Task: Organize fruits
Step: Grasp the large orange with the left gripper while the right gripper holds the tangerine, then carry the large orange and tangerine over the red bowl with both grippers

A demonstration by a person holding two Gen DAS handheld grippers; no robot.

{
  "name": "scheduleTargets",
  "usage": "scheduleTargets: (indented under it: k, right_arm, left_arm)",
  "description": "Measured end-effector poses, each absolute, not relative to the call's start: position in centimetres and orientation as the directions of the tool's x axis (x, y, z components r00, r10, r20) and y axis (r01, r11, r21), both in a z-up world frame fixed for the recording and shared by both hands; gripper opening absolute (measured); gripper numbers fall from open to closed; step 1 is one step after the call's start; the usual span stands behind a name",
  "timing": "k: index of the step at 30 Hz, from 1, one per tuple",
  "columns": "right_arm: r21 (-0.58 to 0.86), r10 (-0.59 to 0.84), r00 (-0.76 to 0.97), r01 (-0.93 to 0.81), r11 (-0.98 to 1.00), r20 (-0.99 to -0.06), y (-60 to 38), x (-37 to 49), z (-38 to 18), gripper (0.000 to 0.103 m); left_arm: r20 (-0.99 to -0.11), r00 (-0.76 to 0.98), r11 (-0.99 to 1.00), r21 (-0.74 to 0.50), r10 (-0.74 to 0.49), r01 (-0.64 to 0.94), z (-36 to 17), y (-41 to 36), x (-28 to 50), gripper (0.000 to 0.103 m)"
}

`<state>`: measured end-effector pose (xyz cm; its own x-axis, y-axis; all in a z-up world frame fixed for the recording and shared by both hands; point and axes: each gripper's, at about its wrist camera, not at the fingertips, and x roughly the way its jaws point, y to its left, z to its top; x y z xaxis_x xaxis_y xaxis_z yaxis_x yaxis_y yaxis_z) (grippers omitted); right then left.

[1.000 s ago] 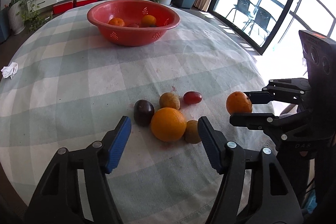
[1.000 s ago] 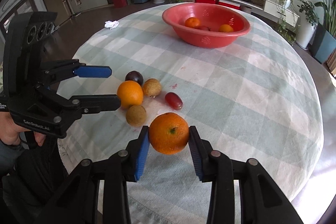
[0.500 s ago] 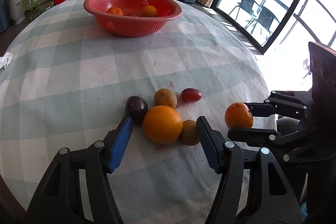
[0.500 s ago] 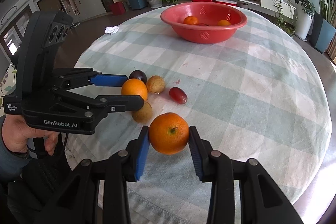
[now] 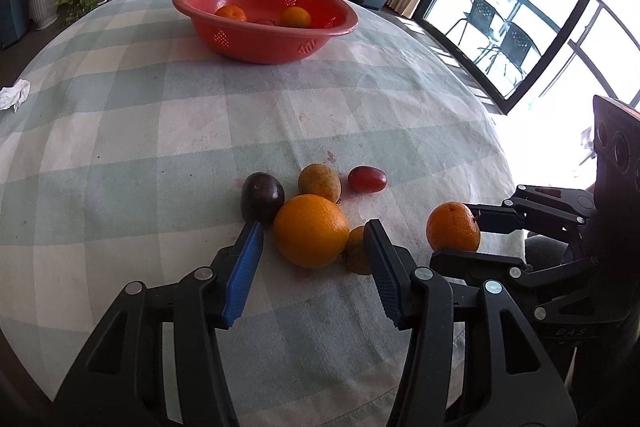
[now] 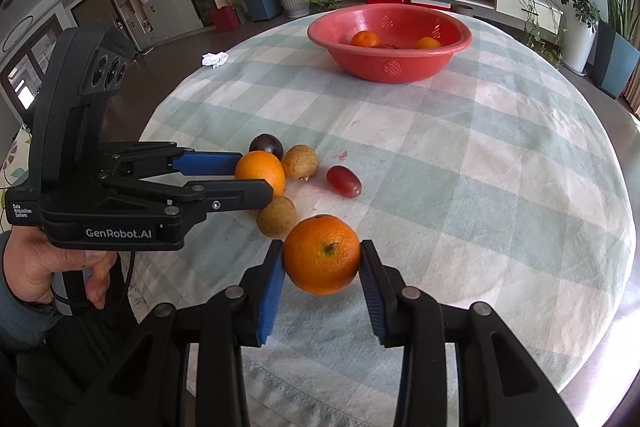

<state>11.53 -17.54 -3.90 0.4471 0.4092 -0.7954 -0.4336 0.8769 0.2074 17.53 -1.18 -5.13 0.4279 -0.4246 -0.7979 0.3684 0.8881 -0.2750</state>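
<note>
Left hand-held gripper has advanced, closing around the large orange.

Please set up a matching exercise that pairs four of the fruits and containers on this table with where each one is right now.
Things:
1. small orange
2. large orange
3. red grape
4. red basin

Places:
A. lying alone on the cloth, beside the cluster
B. at the far side of the table, with oranges inside
C. clamped in the right gripper
D. between the closing jaws of the left gripper

Pairs: 1-C, 2-D, 3-A, 4-B
</note>
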Motion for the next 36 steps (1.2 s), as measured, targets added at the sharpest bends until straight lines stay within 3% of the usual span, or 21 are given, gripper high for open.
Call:
scheduleTargets:
  k: [6,13,14,36]
  right_arm:
    - [0.214,0.415,0.452,-0.431,0.877,-0.790,-17.6,11.5,-3.8,0.040]
    - [0.218,0.418,0.459,-0.427,0.878,-0.784,-17.6,11.5,-3.8,0.040]
    - [0.217,0.417,0.460,-0.426,0.878,-0.784,-17.6,11.5,-3.8,0.040]
    - [0.226,0.424,0.489,-0.413,0.882,-0.762,-18.1,11.3,-3.5,0.040]
  left_arm:
    - [-0.786,0.405,0.866,-0.316,-0.467,0.387,-5.3,-1.3,17.5,0.050]
    - [-0.782,0.408,0.865,-0.318,-0.471,0.389,-5.3,-1.0,17.5,0.042]
    - [-0.782,0.410,0.865,-0.315,-0.470,0.391,-5.3,-1.0,17.5,0.037]
    - [-0.749,0.446,0.856,-0.317,-0.491,0.409,-3.7,1.1,15.7,0.037]
